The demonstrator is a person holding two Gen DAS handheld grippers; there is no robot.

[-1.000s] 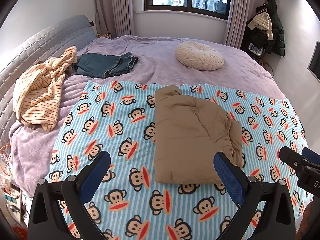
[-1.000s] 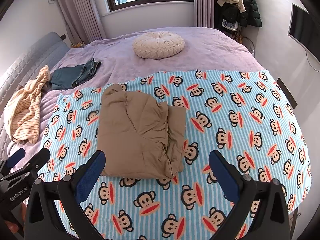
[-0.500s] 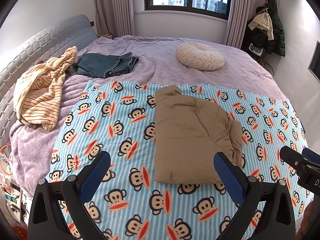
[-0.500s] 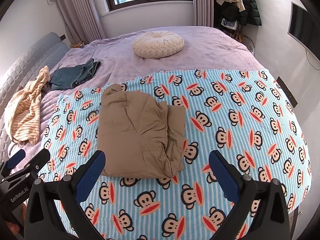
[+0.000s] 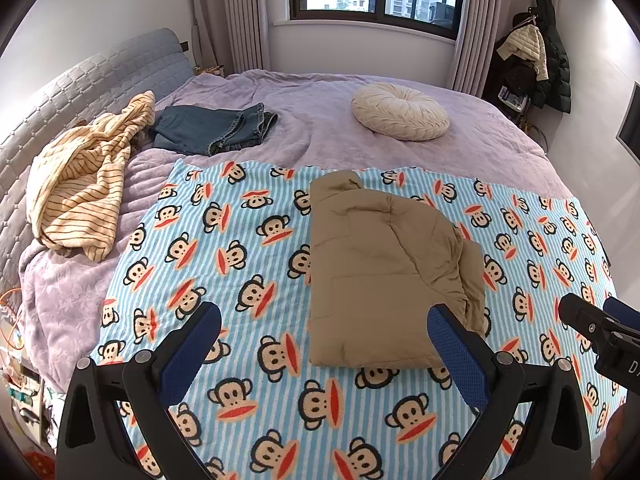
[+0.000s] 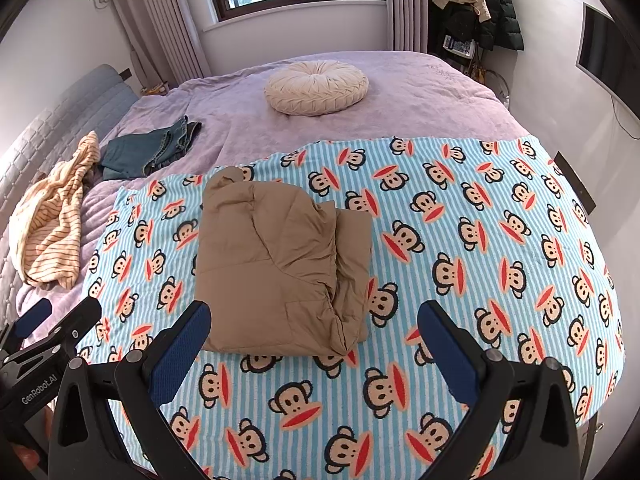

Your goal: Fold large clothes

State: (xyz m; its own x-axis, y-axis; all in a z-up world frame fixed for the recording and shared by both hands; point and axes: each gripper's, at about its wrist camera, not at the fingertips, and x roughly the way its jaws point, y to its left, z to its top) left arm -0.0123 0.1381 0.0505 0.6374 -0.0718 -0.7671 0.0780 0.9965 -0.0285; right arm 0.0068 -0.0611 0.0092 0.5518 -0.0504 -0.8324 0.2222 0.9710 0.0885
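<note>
hovering over the near edge of the bed, both tools wide open and empty. left gripper [image 5: 324, 344] has its blue pads spread, nothing between them; right gripper [image 6: 314, 340] same, jaws apart, holding nothing. tan jacket [image 5: 384, 272] lies folded into a rough rectangle on the monkey-print blanket [image 5: 224, 248], collar end pointing toward the window, a second layer sticking out along its right side. in the right wrist view the jacket [image 6: 280, 264] sits just ahead of the left finger, not touching it.

versus 1.0 s and 0.5 s ago: almost nothing differs. jacket same shape and same spot, both grippers same opening, only a tiny camera drift. right gripper's body still shows at the right edge of the left wrist view.

further back on the purple bedspread [image 5: 320, 120]: folded jeans [image 5: 216, 128], striped yellow garment [image 5: 84, 184] by the headboard, round cream cushion [image 5: 400, 112]. coats [image 6: 476, 4] hang in the corner.
</note>
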